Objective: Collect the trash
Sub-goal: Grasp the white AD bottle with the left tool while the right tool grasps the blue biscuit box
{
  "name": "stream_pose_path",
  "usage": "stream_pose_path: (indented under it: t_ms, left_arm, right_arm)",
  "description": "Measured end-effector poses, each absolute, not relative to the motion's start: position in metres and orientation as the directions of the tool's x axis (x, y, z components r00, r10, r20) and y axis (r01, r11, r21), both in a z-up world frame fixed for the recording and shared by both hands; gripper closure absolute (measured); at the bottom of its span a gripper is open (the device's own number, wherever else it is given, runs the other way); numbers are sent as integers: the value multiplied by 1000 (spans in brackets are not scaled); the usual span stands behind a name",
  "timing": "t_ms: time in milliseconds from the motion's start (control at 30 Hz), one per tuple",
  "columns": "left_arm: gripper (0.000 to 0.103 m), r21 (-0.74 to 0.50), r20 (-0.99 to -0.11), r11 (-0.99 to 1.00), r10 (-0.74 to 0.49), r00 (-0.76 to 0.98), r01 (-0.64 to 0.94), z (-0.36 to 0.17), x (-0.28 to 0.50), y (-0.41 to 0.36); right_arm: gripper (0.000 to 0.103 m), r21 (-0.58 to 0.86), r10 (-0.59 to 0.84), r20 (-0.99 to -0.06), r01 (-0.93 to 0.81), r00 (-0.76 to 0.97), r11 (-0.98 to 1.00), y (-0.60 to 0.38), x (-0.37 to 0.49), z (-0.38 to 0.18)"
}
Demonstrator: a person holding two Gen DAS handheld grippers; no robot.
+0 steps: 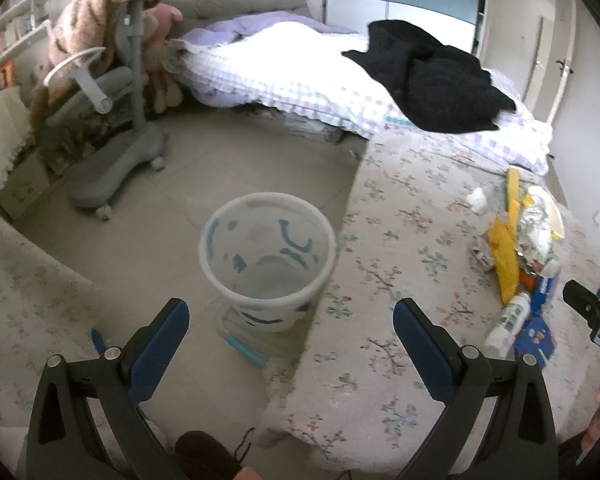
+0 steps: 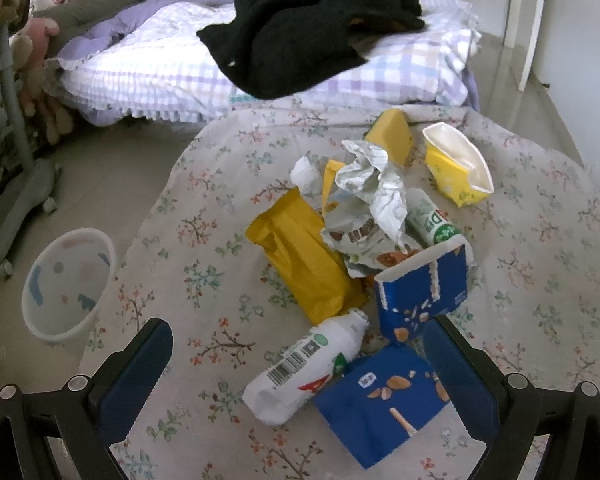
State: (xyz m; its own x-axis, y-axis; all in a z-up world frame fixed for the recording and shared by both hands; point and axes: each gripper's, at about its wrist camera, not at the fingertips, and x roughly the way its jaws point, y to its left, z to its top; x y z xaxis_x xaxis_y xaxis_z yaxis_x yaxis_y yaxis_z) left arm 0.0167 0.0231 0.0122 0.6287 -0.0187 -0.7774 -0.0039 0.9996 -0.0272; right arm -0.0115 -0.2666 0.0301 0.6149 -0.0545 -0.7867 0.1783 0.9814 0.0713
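Both tongs spread wide, nothing between their fingers

The left tongs (image 1: pixel 291 322) hang with blue-padded fingers (image 1: pixel 162 346) far apart. The right tongs (image 2: pixel 298 344) gape likewise, pads (image 2: pixel 456 364) apart; their black tip (image 1: pixel 592 312) shows at the left view's right edge.

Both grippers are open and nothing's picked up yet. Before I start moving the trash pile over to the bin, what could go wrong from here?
1. The white bottle lies on its side against the blue carton; a pinch may roll it away.
2. The bin stands on the floor off the table edge, so a loose piece could drop short.
3. The crumpled wrapper overlaps its neighbours and may drag them.
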Motion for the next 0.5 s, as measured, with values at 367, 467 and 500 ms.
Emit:
stream_pose_path:
  t_ms: [367,467,500]
  left_arm:
    - [0,-212,-848,942,-311,430,262,-9,36,-39]
    - [3,-276,-847,905,-388,363,324,-17,41,-68]
    - [4,-293,-848,891,-409,336,345,-22,44,-80]
  right_arm:
    - [0,50,-85,-856,246,510,968,-360,-12,35]
    - [0,42,-102,-871,280,481,959,-387,-16,27]
    - [0,41,-109,-872,294,476,955,-395,-18,23]
